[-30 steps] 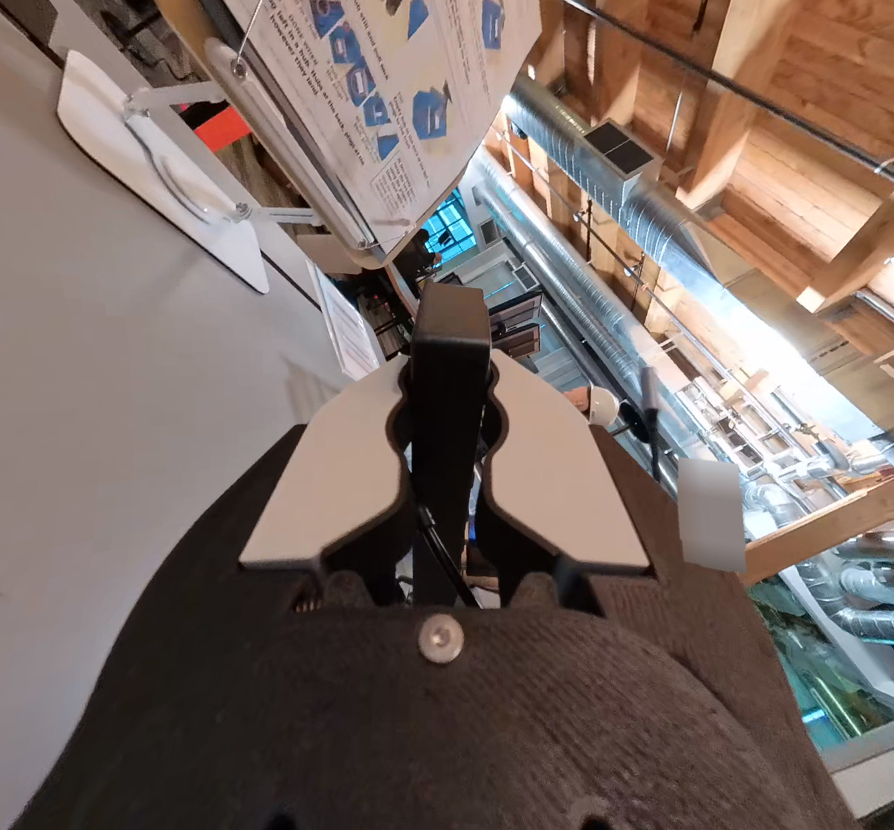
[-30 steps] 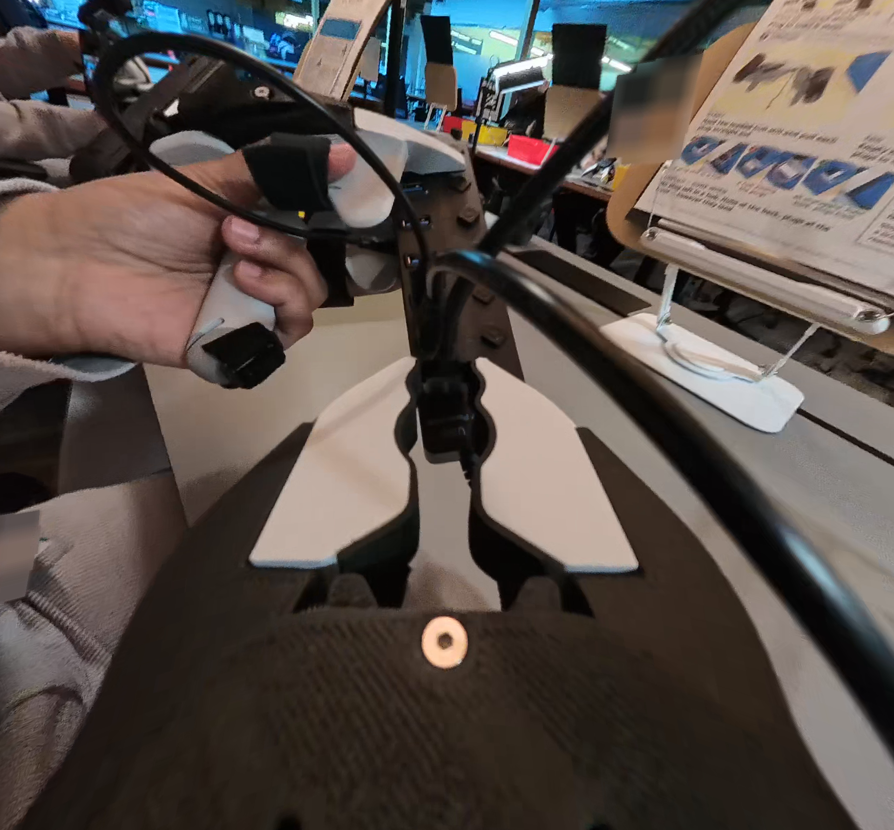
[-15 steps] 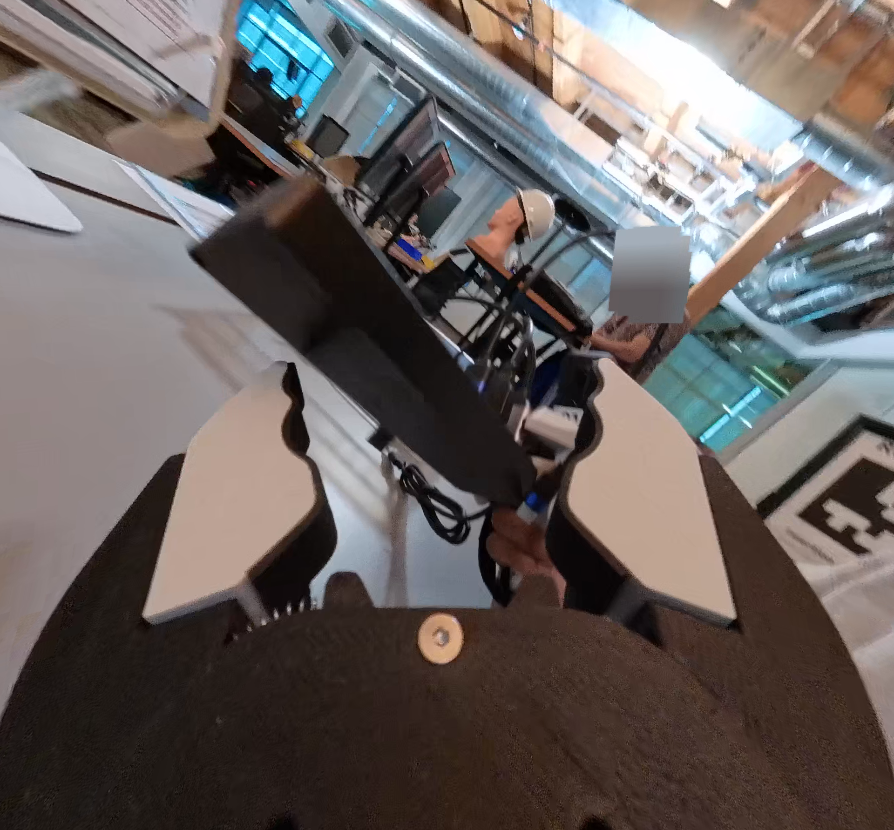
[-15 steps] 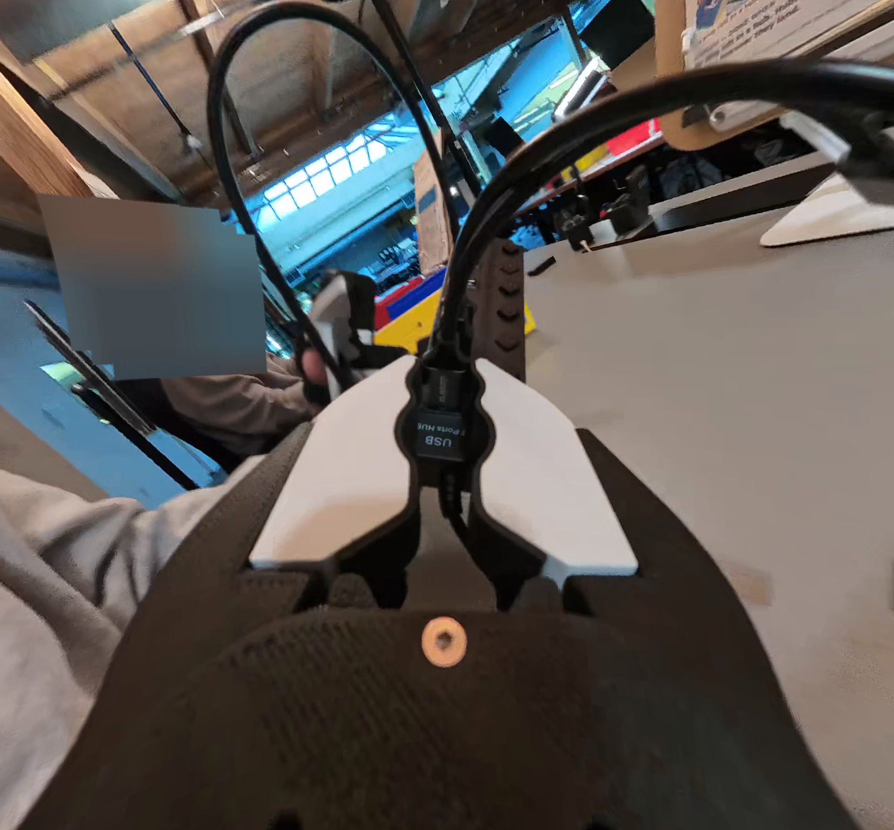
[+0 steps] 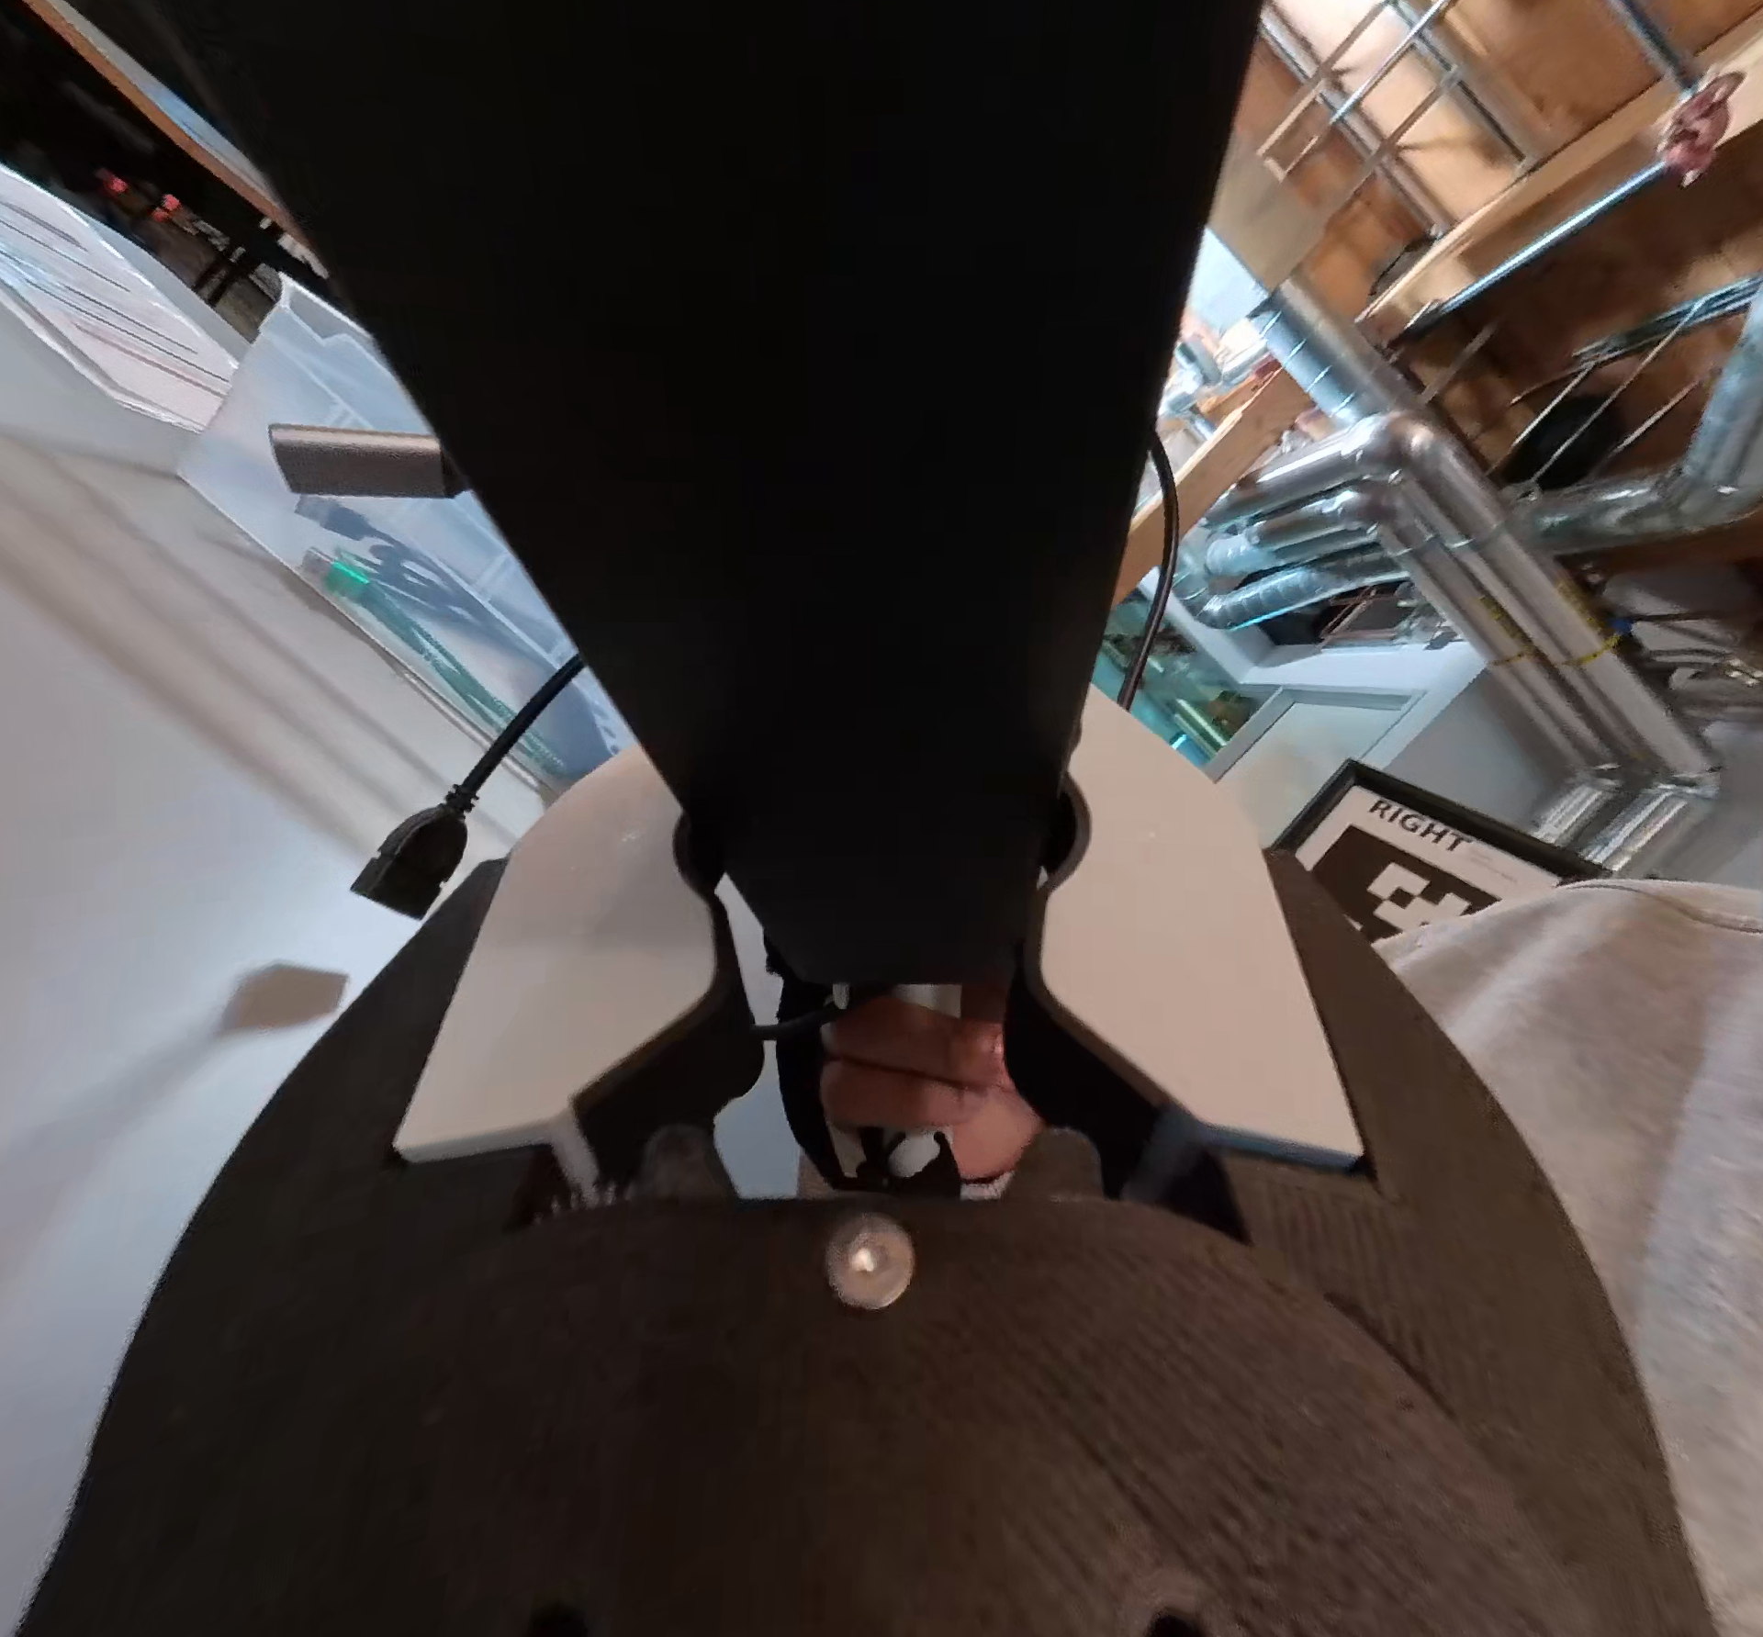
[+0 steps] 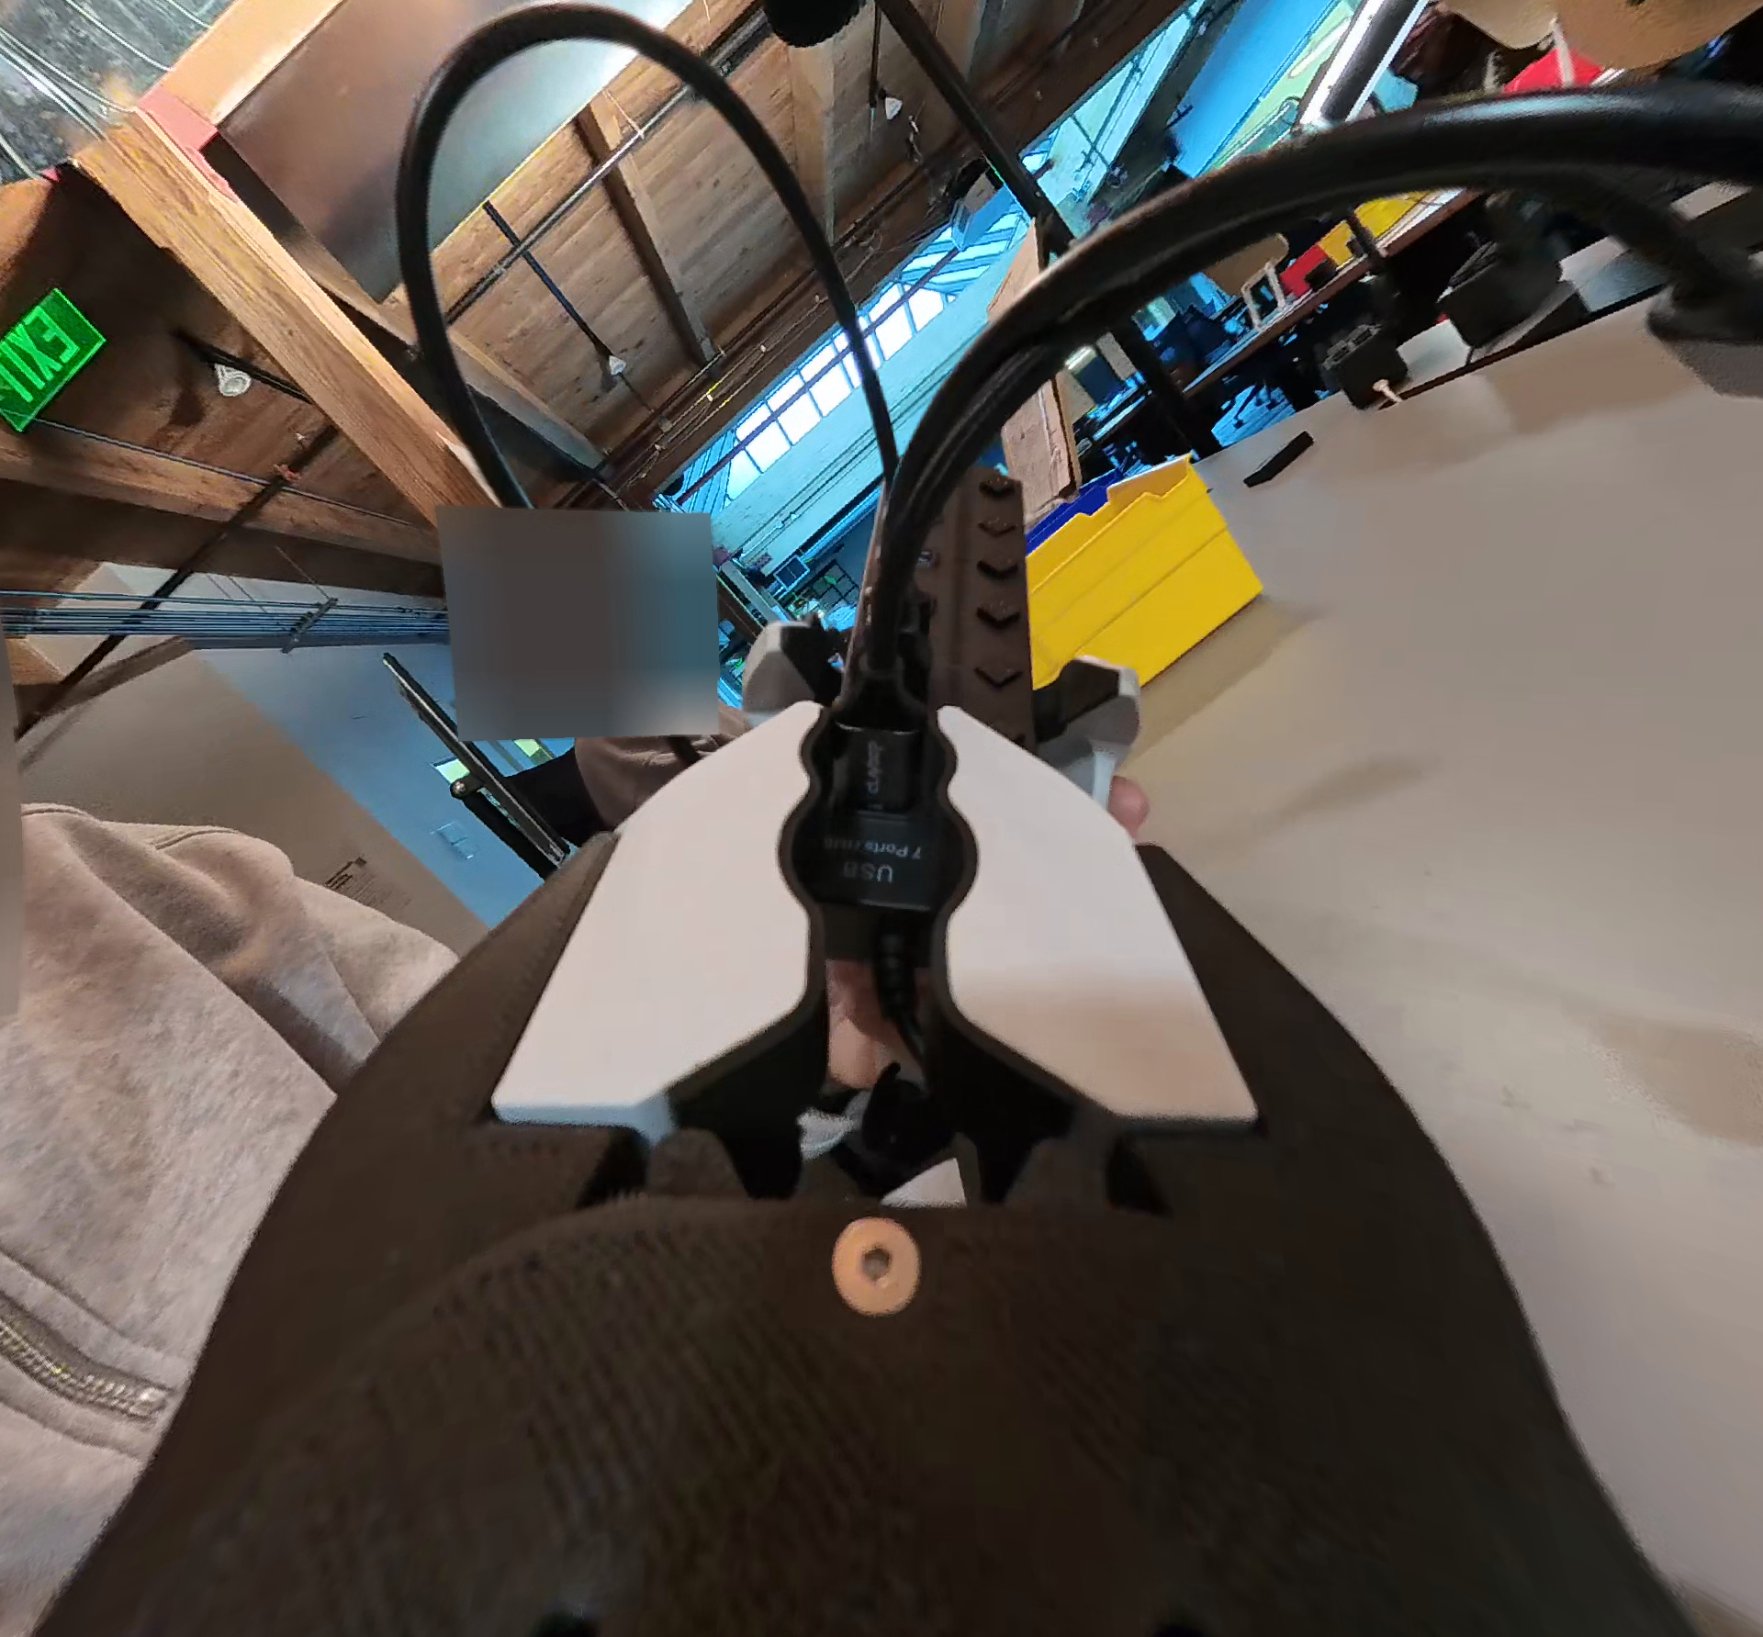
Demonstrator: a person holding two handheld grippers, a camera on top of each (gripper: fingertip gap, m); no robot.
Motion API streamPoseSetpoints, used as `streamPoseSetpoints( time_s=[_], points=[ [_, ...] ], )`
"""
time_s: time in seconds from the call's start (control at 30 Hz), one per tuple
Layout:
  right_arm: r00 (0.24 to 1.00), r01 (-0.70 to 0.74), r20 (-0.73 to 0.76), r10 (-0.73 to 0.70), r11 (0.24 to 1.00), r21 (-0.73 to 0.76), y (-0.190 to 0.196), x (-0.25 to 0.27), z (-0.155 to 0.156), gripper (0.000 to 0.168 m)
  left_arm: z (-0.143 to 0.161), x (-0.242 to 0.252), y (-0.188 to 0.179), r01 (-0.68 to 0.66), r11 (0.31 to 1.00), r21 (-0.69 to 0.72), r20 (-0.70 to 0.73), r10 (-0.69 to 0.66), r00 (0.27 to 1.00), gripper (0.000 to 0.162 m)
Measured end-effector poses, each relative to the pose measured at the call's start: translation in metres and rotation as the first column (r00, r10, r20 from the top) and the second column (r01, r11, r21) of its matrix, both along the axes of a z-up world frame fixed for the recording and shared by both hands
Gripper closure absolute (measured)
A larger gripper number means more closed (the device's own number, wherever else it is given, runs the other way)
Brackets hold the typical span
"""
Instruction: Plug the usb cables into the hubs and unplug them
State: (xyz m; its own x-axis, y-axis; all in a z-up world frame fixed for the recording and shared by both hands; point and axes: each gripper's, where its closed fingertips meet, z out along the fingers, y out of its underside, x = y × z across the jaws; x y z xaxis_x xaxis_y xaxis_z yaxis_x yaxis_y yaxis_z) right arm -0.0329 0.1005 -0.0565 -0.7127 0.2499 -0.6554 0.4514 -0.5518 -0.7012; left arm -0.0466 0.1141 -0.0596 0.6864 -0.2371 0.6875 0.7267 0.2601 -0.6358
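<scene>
Left wrist view: left gripper [image 5: 873, 847] has its white fingers [image 5: 591, 952] set against both sides of a wide black hub [image 5: 763, 351], which fills the frame from 12 o'clock down to centre; it is gripping the hub's narrow end. At 9 o'clock a loose black USB plug [image 5: 412, 857] on its cable hangs free over the pale table [image 5: 143, 733]. A clear bin [image 5: 315, 389] sits at 10 o'clock. A beige sleeve [image 5: 1574, 1114] shows at 4 o'clock.

Right wrist view: right gripper [image 6: 882, 790] is clenched on a small black USB connector block [image 6: 876, 838] at centre. Thick black cables [image 6: 1192, 227] arch from it toward 1–2 o'clock. A yellow bin [image 6: 1145, 571] rests on the table at 1 o'clock.
</scene>
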Motion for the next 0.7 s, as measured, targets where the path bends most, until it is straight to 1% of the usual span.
streamPoseSetpoints(
  time_s=[0.07, 0.13, 0.2, 0.27, 0.33, 0.43, 0.53, 0.7],
  points=[
    [1.0, 0.0, 0.01, 0.0, 1.0, 0.002, 0.003, -0.002, -0.001, 0.151, -0.003, -0.001, 0.002, -0.029, 0.999, -0.028, -0.014, 0.029, 0.999, 0.094],
    [0.999, 0.033, 0.006, -0.034, 0.999, 0.039, 0.007, -0.005, -0.004, 0.15, -0.006, -0.002, 0.004, -0.065, 0.997, -0.051, -0.024, 0.064, 0.998, 0.094],
    [0.997, 0.079, -0.016, -0.077, 0.993, 0.086, 0.01, -0.007, -0.003, 0.15, -0.007, -0.002, 0.005, -0.077, 0.995, -0.062, -0.023, 0.076, 0.997, 0.094],
    [0.995, 0.1, -0.017, -0.099, 0.991, 0.089, 0.012, -0.007, -0.001, 0.15, -0.007, -0.001, 0.006, -0.074, 0.995, -0.07, -0.022, 0.073, 0.997, 0.094],
    [0.995, 0.096, 0.002, -0.096, 0.993, 0.062, 0.013, -0.007, 0.0, 0.151, -0.007, 0.001, 0.007, -0.059, 0.995, -0.074, -0.029, 0.057, 0.998, 0.095],
    [0.998, 0.058, 0.031, -0.057, 0.998, -0.019, 0.014, -0.004, 0.004, 0.151, -0.003, 0.008, 0.008, -0.025, 0.998, -0.06, -0.049, 0.022, 0.999, 0.095],
    [1.0, 0.024, 0.002, -0.024, 0.997, -0.067, 0.014, 0.002, 0.012, 0.151, 0.006, 0.013, 0.006, -0.002, 0.999, -0.038, -0.093, -0.001, 0.996, 0.095],
    [0.998, -0.053, 0.008, 0.055, 0.982, -0.181, 0.011, 0.009, 0.018, 0.151, 0.014, 0.015, 0.001, 0.026, 1.0, 0.016, -0.077, -0.024, 0.997, 0.095]
  ],
)
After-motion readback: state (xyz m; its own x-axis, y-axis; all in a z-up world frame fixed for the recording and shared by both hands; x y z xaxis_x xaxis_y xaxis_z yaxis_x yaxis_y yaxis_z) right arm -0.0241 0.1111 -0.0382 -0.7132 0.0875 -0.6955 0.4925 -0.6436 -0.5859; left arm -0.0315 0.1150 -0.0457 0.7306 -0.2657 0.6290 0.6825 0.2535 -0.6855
